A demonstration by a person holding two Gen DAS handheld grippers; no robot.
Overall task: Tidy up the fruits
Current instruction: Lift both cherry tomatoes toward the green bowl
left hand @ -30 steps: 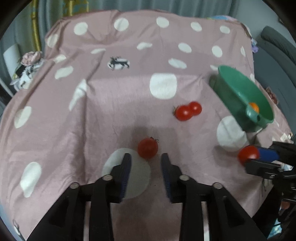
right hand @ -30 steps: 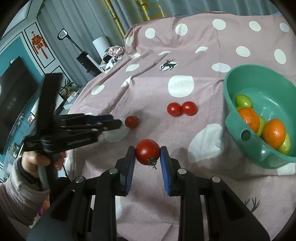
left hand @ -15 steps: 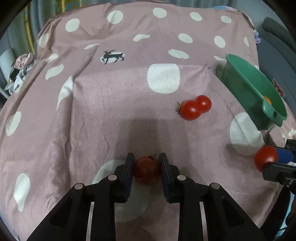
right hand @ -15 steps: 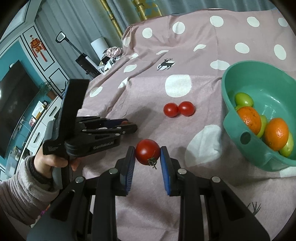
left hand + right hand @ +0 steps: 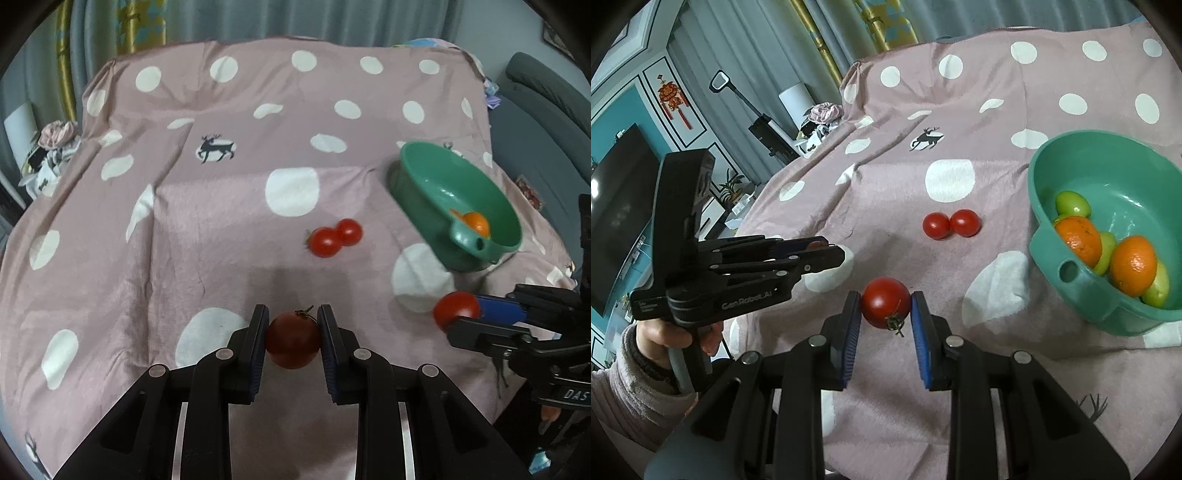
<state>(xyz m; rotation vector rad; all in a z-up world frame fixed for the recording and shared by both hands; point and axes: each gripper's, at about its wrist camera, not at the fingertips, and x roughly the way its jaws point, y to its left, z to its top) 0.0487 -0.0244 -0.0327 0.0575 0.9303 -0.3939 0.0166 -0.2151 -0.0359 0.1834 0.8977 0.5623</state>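
Observation:
My left gripper [image 5: 293,325] is shut on a dark red tomato [image 5: 293,344], held just above the pink polka-dot cloth [image 5: 207,229]. My right gripper [image 5: 886,308] is shut on a bright red tomato [image 5: 885,302], stem toward the camera; that tomato [image 5: 456,310] also shows at the right of the left wrist view. Two more tomatoes [image 5: 951,223] lie side by side mid-cloth. A green bowl [image 5: 1041,236] at right holds oranges [image 5: 1134,260] and green fruits. The left gripper [image 5: 831,254] appears at the left of the right wrist view, held by a hand.
A grey sofa [image 5: 546,110] stands to the right of the cloth-covered surface. Curtains hang behind it. A heap of clothes [image 5: 51,147], a television [image 5: 613,206] and a floor cleaner [image 5: 764,129] stand off to the left. The cloth's far half bears only its dots and a deer print [image 5: 216,147].
My left gripper closed on the dark tomato that lay in front of its fingers, then lifted it off the cloth. My right gripper kept its tomato and stayed put.

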